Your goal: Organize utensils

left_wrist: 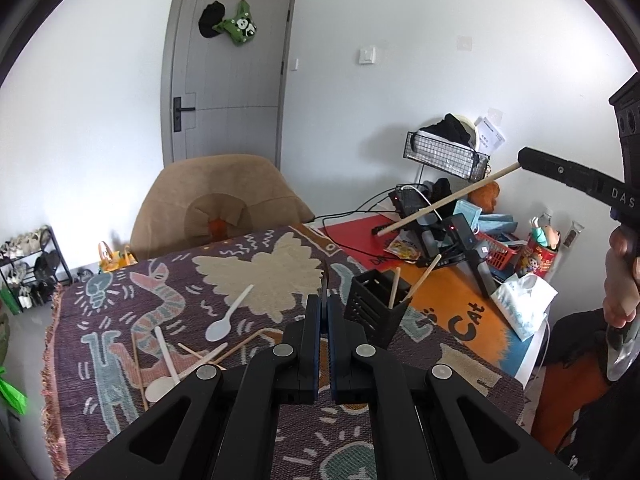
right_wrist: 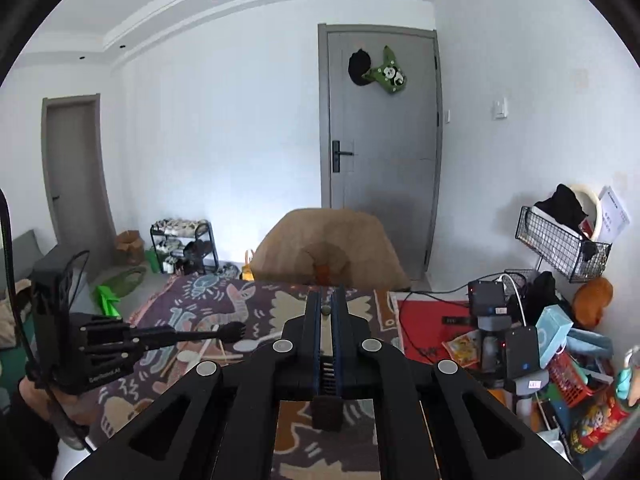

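My left gripper (left_wrist: pixel 324 300) is shut over the patterned tablecloth (left_wrist: pixel 120 280). The right wrist view shows a black fork (right_wrist: pixel 232 331) sticking out of its fingers. My right gripper (right_wrist: pixel 327 300) is shut on a wooden chopstick (left_wrist: pixel 440 200), held high at the right and slanting down to the left above a black slotted utensil holder (left_wrist: pixel 376 308). Two wooden sticks stand in that holder. A white spoon (left_wrist: pixel 224 324), a second white spoon (left_wrist: pixel 160 384) and several wooden chopsticks (left_wrist: pixel 240 346) lie on the cloth to the left.
A tan chair (left_wrist: pixel 216 200) stands behind the table. At the right are an orange mat (left_wrist: pixel 452 304), cables, black devices, a red basket (left_wrist: pixel 500 256), a white bag (left_wrist: pixel 524 304) and a wire basket (left_wrist: pixel 448 156). A person's hand (left_wrist: pixel 616 276) is at the right edge.
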Action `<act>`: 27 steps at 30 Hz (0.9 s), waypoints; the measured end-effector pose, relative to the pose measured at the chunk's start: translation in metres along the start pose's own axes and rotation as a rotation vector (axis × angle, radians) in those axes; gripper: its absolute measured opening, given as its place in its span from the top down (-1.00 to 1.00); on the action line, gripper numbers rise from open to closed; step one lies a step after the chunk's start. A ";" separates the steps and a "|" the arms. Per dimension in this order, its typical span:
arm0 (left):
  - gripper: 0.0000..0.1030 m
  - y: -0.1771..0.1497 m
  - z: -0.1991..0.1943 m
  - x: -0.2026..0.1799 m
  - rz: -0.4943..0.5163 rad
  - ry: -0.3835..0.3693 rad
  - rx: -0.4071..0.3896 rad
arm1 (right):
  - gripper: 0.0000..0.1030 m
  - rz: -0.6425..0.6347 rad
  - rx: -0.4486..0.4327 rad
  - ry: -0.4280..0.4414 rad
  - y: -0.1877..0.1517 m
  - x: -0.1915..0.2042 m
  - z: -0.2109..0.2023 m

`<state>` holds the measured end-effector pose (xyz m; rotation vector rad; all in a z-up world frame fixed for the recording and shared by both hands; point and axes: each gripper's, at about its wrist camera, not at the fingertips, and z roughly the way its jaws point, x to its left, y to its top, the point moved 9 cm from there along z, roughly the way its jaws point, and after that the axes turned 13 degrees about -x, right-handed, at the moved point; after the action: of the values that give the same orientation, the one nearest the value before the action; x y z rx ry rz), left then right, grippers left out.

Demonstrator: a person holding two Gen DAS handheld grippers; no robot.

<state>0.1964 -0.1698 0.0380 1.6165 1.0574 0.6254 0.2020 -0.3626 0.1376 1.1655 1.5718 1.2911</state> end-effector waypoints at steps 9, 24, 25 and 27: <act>0.96 0.005 0.028 -0.019 -0.008 -0.055 0.042 | 0.88 -0.023 0.080 0.012 -0.029 -0.005 0.023; 0.96 0.011 0.084 -0.035 -0.050 -0.125 0.222 | 0.25 0.029 0.120 -0.026 -0.056 -0.028 0.052; 0.96 0.011 0.087 -0.036 -0.051 -0.126 0.236 | 0.25 0.050 0.122 -0.026 -0.059 -0.032 0.051; 0.96 0.010 0.092 -0.037 -0.052 -0.127 0.260 | 0.24 0.087 0.122 -0.033 -0.066 -0.040 0.048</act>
<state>0.2578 -0.2472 0.0229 1.8205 1.1174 0.3563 0.2476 -0.3923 0.0644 1.3378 1.6096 1.2394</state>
